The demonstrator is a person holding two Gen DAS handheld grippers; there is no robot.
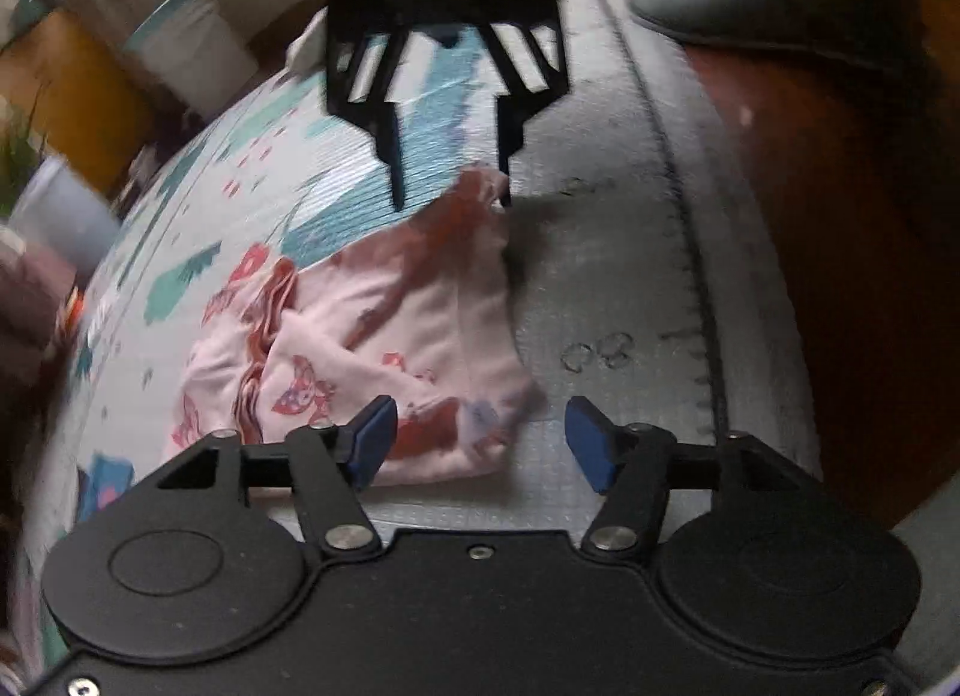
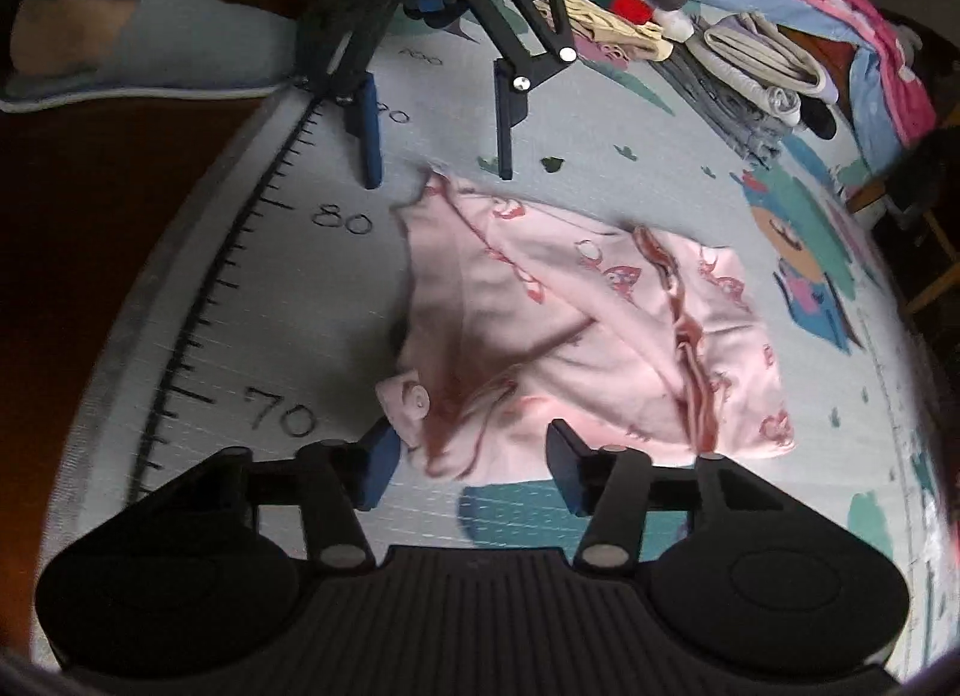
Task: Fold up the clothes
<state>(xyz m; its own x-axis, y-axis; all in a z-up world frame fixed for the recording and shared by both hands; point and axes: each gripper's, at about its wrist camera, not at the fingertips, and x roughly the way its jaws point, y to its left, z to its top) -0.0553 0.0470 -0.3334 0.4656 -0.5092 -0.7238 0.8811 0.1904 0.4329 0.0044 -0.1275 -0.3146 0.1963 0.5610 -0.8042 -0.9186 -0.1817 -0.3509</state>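
Both claws are gaping apart over the pink garment [image 1: 390, 348]. Only the right wrist view is showing folded clothes [image 2: 750, 60] stacked beyond the left claw [image 2: 441, 171]; the right claw [image 2: 471, 456] is holding nothing.

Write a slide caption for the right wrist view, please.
Two open hand-held grippers, right and left, face each other across a rumpled pink garment on a play mat.

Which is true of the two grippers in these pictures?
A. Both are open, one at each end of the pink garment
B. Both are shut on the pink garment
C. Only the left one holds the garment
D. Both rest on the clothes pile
A: the left gripper and the right gripper have their jaws spread, at opposite ends of the pink garment.
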